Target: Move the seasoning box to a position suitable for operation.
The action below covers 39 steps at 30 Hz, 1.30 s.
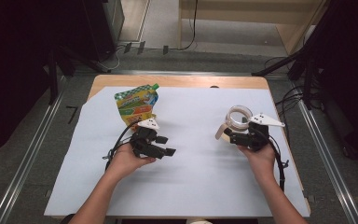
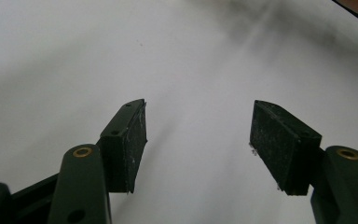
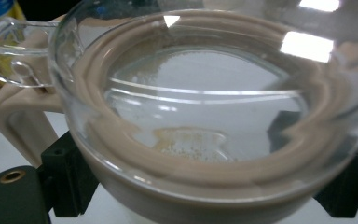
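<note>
White paper sheet (image 1: 191, 154) covers most of the wooden table (image 1: 177, 80); both hands work over it.

Printed refill pouch (image 1: 137, 103) lies flat just beyond the left gripper (image 1: 164, 145), on its far side, apart from the jaws.

Glass jug (image 1: 237, 119) with a beige collar and handle sits between the jaws of the right gripper (image 1: 229, 136), which is clamped on its lower body. In the right gripper view the jug (image 3: 200, 116) looms directly ahead, pads (image 3: 67, 172) pressing on the beige band at either side; handle off to the left. It looks empty (faint residue on the bottom).

Left gripper (image 2: 198, 144): jaws apart, nothing between them, bare sheet ahead.

Risks, as judged:
- Round, smooth glass held by two flat pads low on the body; a tilt or quick swing could let it rotate or slip out.
- Top-heavy hold; jug could tip toward the handle side.
- Too hard a squeeze could stress the glass.
</note>
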{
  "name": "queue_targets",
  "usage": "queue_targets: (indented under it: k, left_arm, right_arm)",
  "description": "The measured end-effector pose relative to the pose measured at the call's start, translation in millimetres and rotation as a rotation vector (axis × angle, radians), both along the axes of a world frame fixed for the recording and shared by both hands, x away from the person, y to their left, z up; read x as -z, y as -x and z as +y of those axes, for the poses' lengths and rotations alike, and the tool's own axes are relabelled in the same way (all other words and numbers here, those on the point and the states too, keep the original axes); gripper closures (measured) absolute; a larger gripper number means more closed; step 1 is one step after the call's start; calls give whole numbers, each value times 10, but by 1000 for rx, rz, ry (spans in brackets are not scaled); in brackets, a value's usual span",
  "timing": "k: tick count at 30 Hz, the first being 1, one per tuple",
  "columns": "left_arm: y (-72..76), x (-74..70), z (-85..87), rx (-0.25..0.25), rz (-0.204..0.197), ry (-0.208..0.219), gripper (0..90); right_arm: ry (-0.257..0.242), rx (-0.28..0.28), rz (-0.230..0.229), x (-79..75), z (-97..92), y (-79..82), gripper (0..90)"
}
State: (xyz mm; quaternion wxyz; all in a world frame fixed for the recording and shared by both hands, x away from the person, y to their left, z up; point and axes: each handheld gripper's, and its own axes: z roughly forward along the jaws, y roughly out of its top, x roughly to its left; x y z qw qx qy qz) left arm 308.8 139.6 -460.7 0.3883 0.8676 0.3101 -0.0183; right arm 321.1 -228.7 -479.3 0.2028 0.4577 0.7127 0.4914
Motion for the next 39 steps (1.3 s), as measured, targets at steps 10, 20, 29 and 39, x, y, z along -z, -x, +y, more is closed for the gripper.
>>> queue_targets:
  k: [10, 20, 29, 39]
  left_arm:
    - [18, -9, -21, 1, -11, -8, 371]
    - [11, 7, -25, -5, 1, -7, 389]
    - [21, -22, -4, -10, -6, 7, 390]
    - [49, -19, -50, 6, -10, -5, 389]
  right_arm:
    - [7, -73, -16, 25, 115, 257, 120]
    - [12, -209, -5, 77, 527, 357, 120]
    - [55, -307, 21, 218, 858, 423, 120]
    - [97, -341, 28, 253, 894, 426, 99]
